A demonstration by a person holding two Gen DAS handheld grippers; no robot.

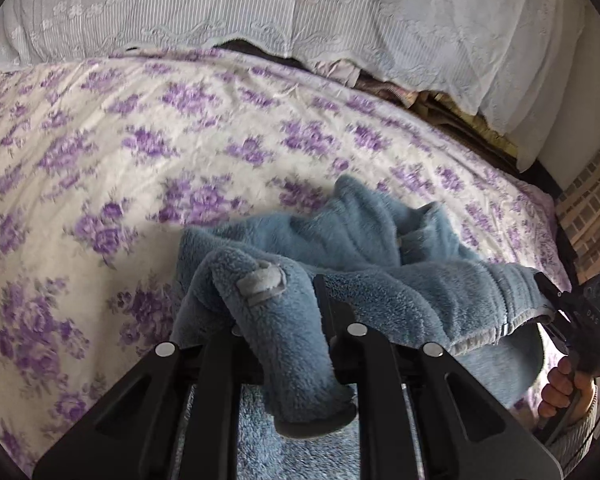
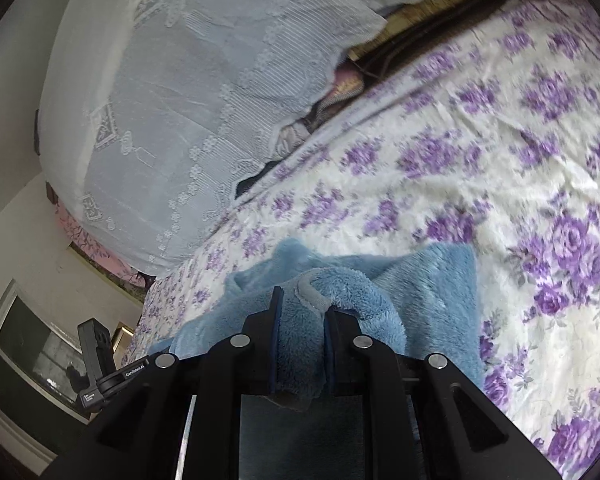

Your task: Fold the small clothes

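A small blue fleece garment (image 1: 360, 248) hangs between both grippers above the floral bedspread (image 1: 100, 160). My left gripper (image 1: 278, 300) is shut on a thick fold of the fleece with a grey edge tab. My right gripper (image 2: 302, 312) is shut on another grey-trimmed edge of the same garment (image 2: 420, 280). The right gripper (image 1: 556, 304) also shows at the right of the left wrist view, clamping the garment's hem, with the person's hand (image 1: 564, 388) on its handle. The garment is bunched, and its far part rests on the bed.
White lace-covered pillows (image 1: 260, 8) lie along the head of the bed, with folded cloth (image 1: 440, 100) tucked beneath. A brick-patterned wall (image 1: 596, 188) is at the right. The left gripper's body (image 2: 96, 364) and a dark window (image 2: 24, 356) show at the left of the right wrist view.
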